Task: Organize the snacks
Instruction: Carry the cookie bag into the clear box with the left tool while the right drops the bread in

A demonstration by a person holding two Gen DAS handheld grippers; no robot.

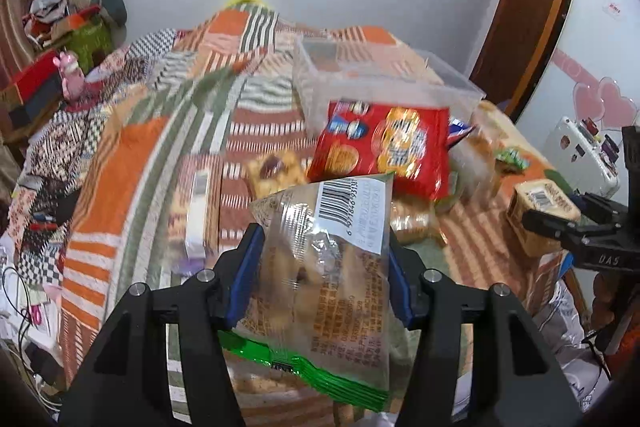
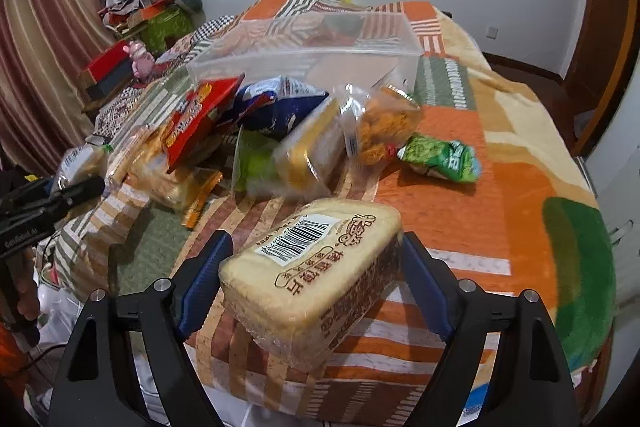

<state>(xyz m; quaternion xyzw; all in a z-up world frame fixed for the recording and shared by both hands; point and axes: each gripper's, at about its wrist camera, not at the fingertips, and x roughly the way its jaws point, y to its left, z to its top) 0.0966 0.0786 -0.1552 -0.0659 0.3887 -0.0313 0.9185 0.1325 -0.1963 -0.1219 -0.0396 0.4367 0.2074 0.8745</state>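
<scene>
Now both packs are being held clamped: the pastry bag [image 1: 320, 267] in the left hand-held gripper [image 1: 320, 263], the cake brick [image 2: 316, 279] in the right hand-held gripper [image 2: 316, 283], low in frame; each should be kept level toward the clear bin [image 2: 320, 43] at upper centre.

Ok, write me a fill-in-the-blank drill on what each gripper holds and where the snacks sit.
1. The left gripper is shut on a clear snack packet with a ____ bottom seal.
2. The right gripper clamps a wrapped pale block of sliced ____.
3. The clear plastic box stands behind the snack pile, on the patterned ____.

Missing words: green; bread; blanket
</scene>
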